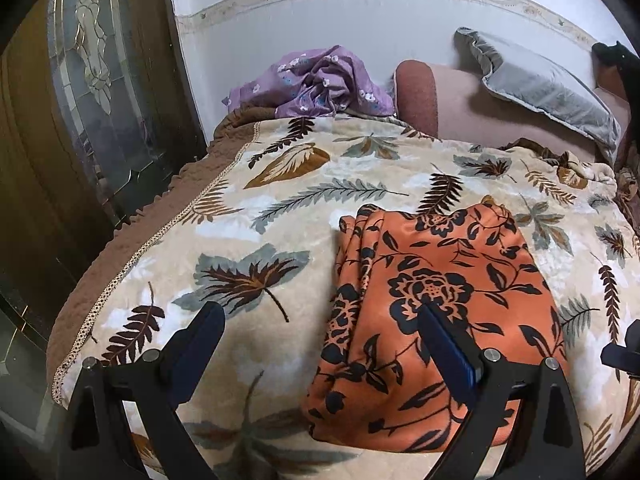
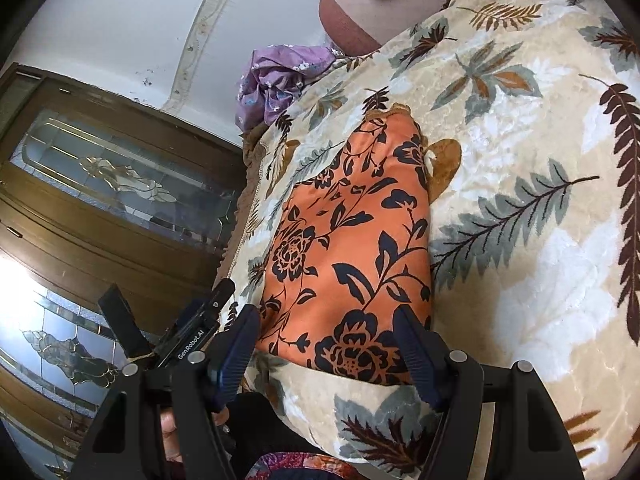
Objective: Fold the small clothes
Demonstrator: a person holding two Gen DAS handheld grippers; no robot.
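**Already folded once, the cloth waits for more folds**

Left wrist view: the orange cloth with black flowers lies on the leaf-pattern blanket, which covers the bed. The cloth looks like a long narrow pack, with several layers showing along its left edge, so I judge that at least one fold is done. The left gripper hangs above the near part of the cloth. Its fingers are wide apart and hold nothing; one finger is over the blanket, the other over the cloth. A purple cloth lies crumpled at the far end of the bed, near the wall. It is not folded yet.

Right wrist view: the same orange cloth runs away from the camera as a long strip. The right gripper is over the near end of the strip, fingers apart, and grips nothing. Part of the other gripper shows at the left.

What is left, in my judgement: to fold the strip shorter, then the purple cloth.
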